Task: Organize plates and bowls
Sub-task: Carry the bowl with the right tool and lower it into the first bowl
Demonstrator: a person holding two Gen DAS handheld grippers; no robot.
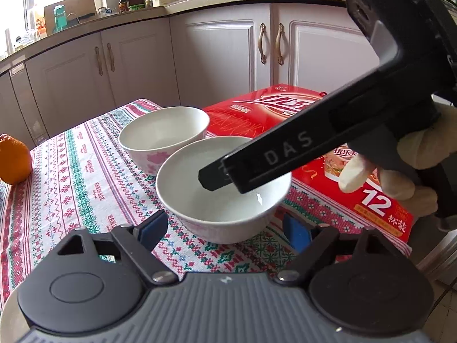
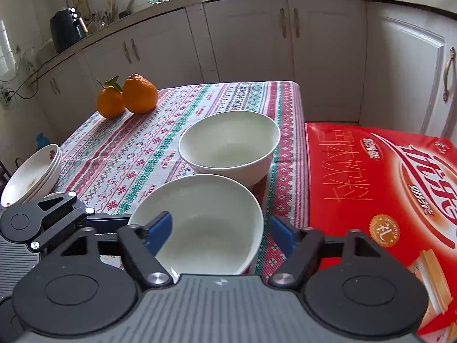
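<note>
Two white bowls stand on the patterned tablecloth. The near bowl point(image 1: 225, 188) point(image 2: 205, 223) lies between the spread fingers of both grippers. The far bowl point(image 1: 164, 134) point(image 2: 230, 145) stands just behind it. My left gripper point(image 1: 225, 228) is open, its blue pads on either side of the near bowl's base, not touching. My right gripper point(image 2: 221, 233) is open, hovering over the near bowl; its body shows in the left wrist view point(image 1: 285, 154) above the bowl's rim. A stack of white plates point(image 2: 34, 174) sits at the table's left edge.
A red snack box point(image 1: 314, 131) point(image 2: 385, 200) lies to the right of the bowls. Two oranges point(image 2: 128, 95) sit at the far left of the table; one shows in the left wrist view point(image 1: 12, 163). Kitchen cabinets point(image 2: 251, 34) stand behind the table.
</note>
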